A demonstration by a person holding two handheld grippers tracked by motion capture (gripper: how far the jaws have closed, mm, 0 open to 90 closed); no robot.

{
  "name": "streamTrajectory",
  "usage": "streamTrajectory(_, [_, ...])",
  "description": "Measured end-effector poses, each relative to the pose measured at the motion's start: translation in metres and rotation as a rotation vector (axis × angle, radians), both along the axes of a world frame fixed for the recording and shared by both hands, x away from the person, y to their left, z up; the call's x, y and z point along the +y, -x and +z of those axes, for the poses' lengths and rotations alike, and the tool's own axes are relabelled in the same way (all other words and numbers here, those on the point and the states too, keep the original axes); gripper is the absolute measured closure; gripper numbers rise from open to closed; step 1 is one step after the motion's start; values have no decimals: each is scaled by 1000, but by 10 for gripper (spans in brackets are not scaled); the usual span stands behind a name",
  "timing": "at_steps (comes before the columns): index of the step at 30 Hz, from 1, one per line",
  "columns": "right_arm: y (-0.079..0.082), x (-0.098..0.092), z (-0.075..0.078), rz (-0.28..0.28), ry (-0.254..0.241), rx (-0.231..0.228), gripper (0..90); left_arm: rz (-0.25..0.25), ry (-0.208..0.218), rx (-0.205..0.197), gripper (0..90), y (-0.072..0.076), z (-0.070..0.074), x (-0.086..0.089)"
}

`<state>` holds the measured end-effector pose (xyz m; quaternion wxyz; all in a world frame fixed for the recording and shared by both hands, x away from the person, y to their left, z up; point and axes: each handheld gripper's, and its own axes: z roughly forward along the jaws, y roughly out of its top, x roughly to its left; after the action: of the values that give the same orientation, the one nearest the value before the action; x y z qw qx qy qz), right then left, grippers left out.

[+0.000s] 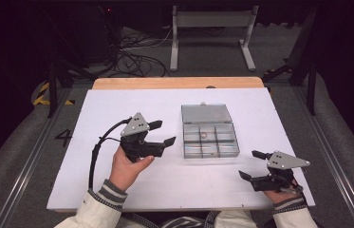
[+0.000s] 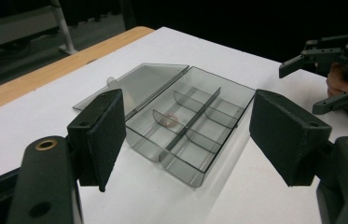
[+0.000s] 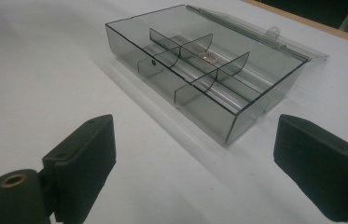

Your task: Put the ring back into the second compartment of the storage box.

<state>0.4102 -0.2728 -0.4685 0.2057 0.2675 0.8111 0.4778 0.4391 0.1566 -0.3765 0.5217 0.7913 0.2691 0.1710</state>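
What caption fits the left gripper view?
Open left gripper facing a clear compartment box, lid open, small ring inside.

The small pinkish thing (image 2: 169, 120) in the box (image 2: 218, 140) (middle compartment) is too small to identify.

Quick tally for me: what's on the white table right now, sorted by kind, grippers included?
Grippers: 2, the left gripper and the right gripper, both open and holding nothing.
Clear compartment boxes: 1, the box, its lid laid open.
Small rings: 1, the ring in a far-row compartment.
Total: 4
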Motion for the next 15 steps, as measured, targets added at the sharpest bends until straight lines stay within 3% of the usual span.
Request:
streamTrajectory(3, [0, 0, 0, 0, -1, 1, 134, 10, 19, -2, 278, 6, -3, 8])
streamTrajectory(10, [0, 1, 0, 1, 4, 3, 134, 34, 2, -30, 279, 18, -10, 23])
streamTrajectory(15, [0, 1, 0, 5, 1, 4, 131, 46, 9, -24, 277, 25, -18, 34])
